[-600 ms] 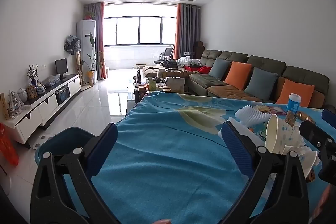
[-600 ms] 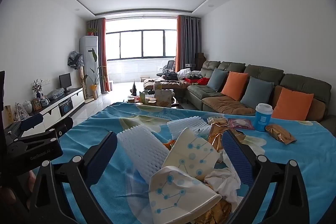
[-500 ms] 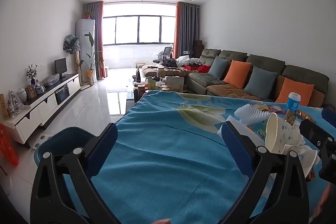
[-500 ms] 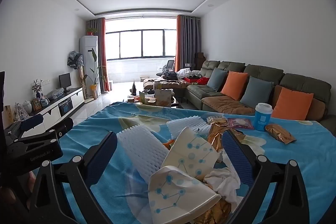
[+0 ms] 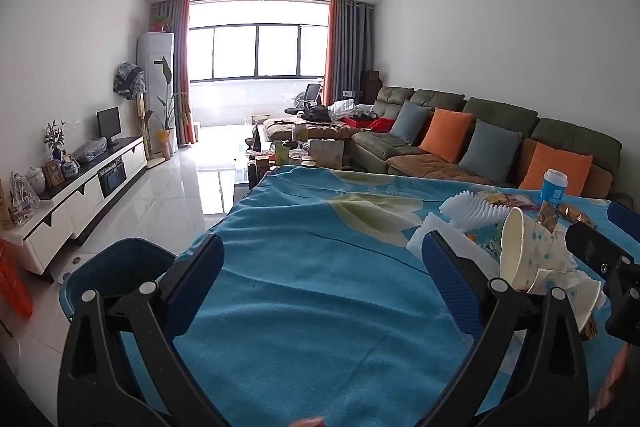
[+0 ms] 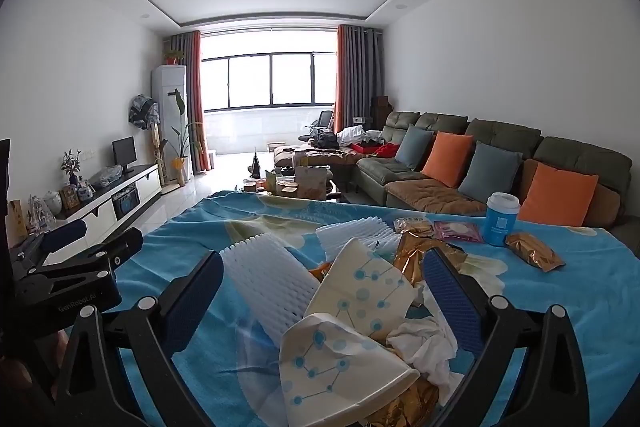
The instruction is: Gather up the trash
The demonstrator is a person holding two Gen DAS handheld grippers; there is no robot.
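A heap of trash lies on the blue tablecloth (image 6: 580, 287): two crushed paper cups (image 6: 360, 291) with blue dots, white foam netting (image 6: 268, 279), a crumpled tissue (image 6: 424, 339) and gold wrappers (image 6: 416, 251). My right gripper (image 6: 320, 263) hovers open just before the heap, its jaws on either side of it, touching nothing. My left gripper (image 5: 320, 251) is open over bare cloth, left of the heap; the paper cups (image 5: 520, 251) lie beyond its right finger. A teal bin (image 5: 120, 267) stands on the floor by the table's left edge.
A blue cup with a white lid (image 6: 500, 223), a pink packet (image 6: 456, 231) and a gold packet (image 6: 532, 251) lie further back on the right. Beyond the table are a sofa (image 6: 500, 147) with cushions, a cluttered coffee table (image 6: 296, 183) and a TV cabinet (image 5: 80, 187).
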